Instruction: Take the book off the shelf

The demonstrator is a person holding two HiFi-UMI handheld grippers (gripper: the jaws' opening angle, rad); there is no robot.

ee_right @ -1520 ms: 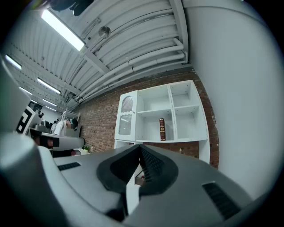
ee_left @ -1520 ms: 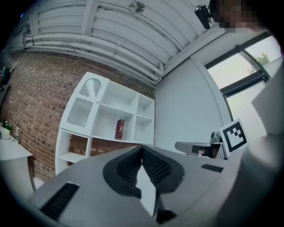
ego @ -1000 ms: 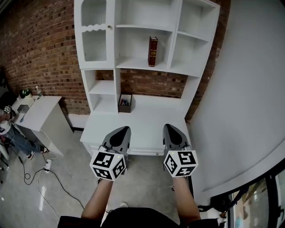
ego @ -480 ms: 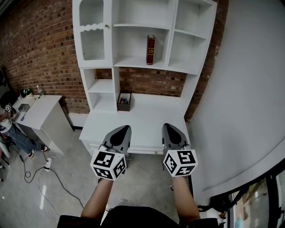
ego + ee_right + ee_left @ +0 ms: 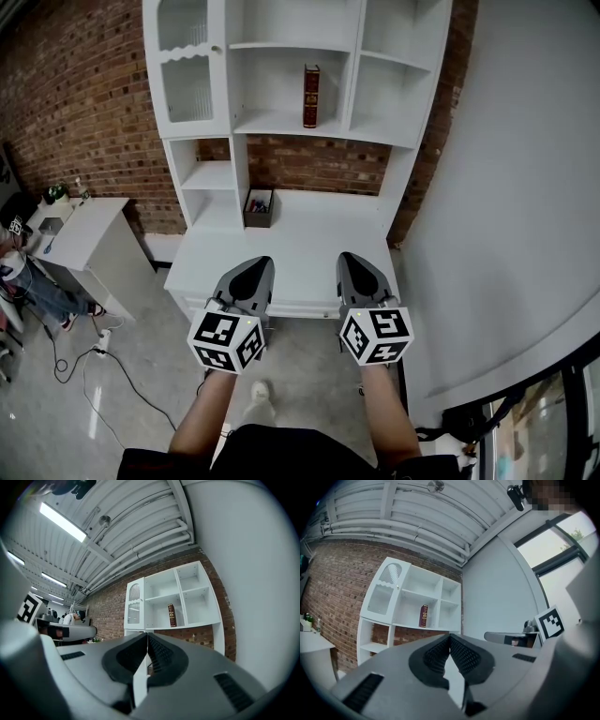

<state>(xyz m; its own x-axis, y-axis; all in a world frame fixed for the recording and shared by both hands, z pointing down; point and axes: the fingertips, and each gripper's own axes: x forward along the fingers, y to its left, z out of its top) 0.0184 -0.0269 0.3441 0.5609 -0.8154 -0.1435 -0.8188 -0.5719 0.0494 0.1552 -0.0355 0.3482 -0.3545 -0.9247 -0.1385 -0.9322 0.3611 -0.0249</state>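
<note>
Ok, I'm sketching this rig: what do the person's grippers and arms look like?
The left gripper and right gripper are grey, tapered shells with dark ribbed jaws; each bears a white cube of black square markers. No cables on them. Forearms are sleeveless.

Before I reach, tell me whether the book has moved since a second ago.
No. The book stands upright in the same spot on the shelf, close to the right divider; book and shelf drifted together in the head view.

The head view looks steeply down from well back onto the desk [image 5: 309,246] and shelf [image 5: 281,124]; both gripper views tilt up at that shelf from afar.
</note>
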